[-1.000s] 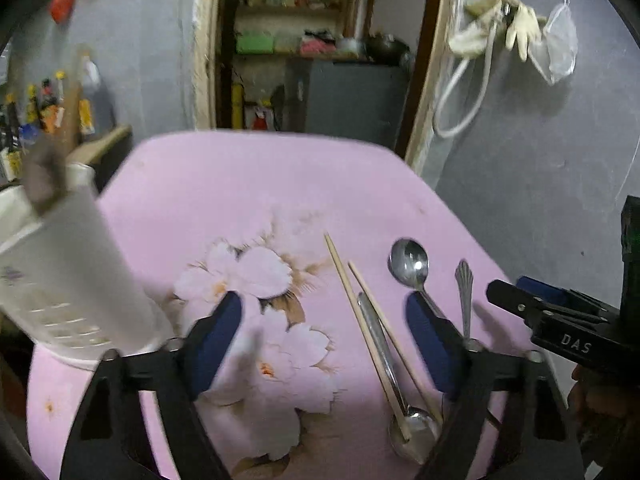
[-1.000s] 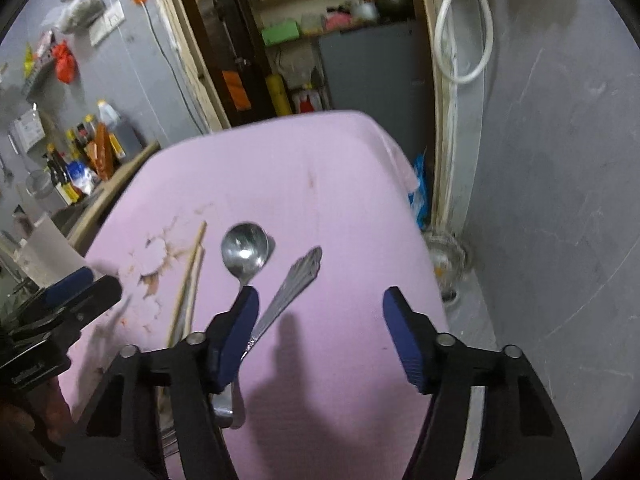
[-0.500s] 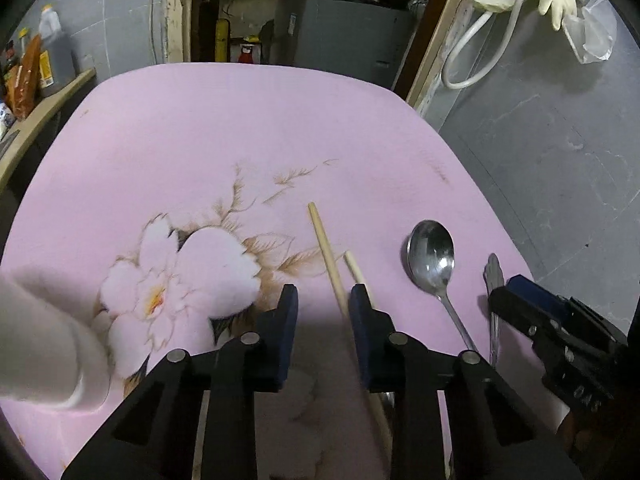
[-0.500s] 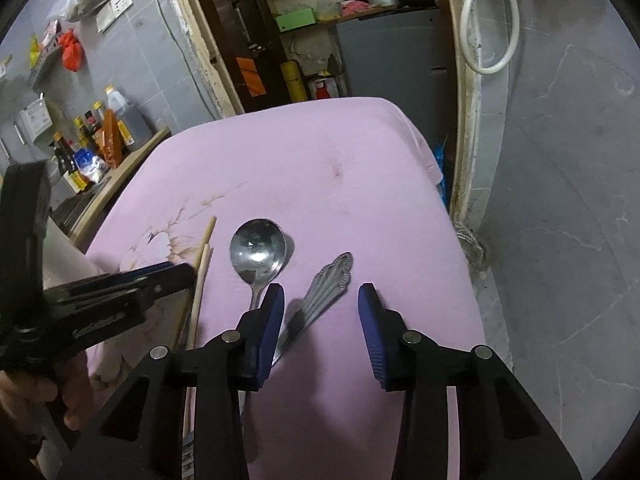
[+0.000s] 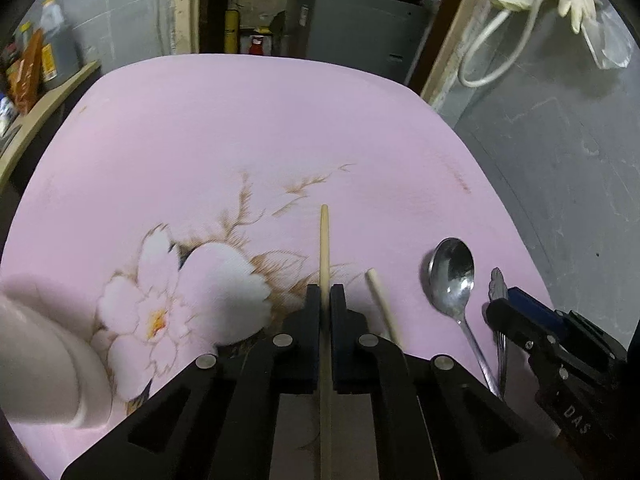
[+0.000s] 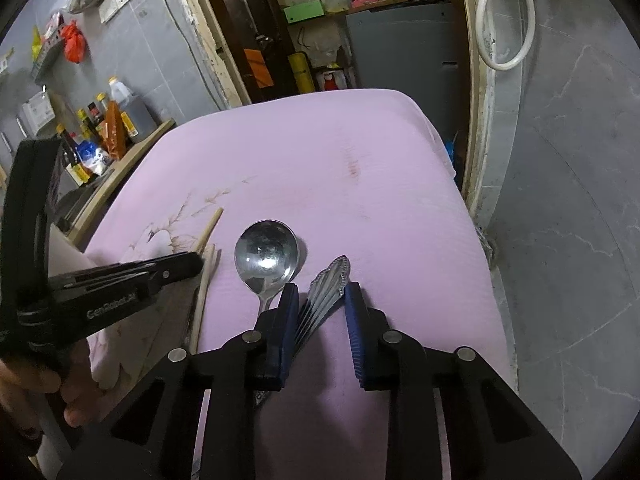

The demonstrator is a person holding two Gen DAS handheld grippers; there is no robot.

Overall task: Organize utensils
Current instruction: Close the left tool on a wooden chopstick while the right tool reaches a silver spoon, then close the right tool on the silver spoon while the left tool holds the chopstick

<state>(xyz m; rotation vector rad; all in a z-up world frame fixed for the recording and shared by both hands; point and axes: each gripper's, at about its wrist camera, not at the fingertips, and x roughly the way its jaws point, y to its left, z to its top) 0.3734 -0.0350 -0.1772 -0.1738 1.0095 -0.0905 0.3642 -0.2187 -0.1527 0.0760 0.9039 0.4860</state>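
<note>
My left gripper [image 5: 325, 294] is shut on a wooden chopstick [image 5: 324, 240] that points away over the pink flowered cloth [image 5: 240, 132]. A second chopstick [image 5: 382, 304] lies just to its right. A steel spoon [image 5: 452, 276] lies further right, bowl up. My right gripper [image 6: 320, 300] is low over the cloth with its jaws partly closed around an ornate steel utensil handle [image 6: 326, 294]; a gap remains on the handle's right side. The spoon [image 6: 266, 258] lies just left of it. The left gripper [image 6: 120, 284] shows at the left of the right wrist view.
A white utensil holder [image 5: 44, 352] stands blurred at the left edge of the table. The table's right edge drops to a grey floor [image 6: 568, 200]. A shelf with bottles [image 6: 100, 128] is at the far left, a doorway [image 6: 360, 20] behind the table.
Both grippers dropped toward the table and closed. The left one went from wide open to shut on the chopstick. The right one narrowed around the ornate handle.
</note>
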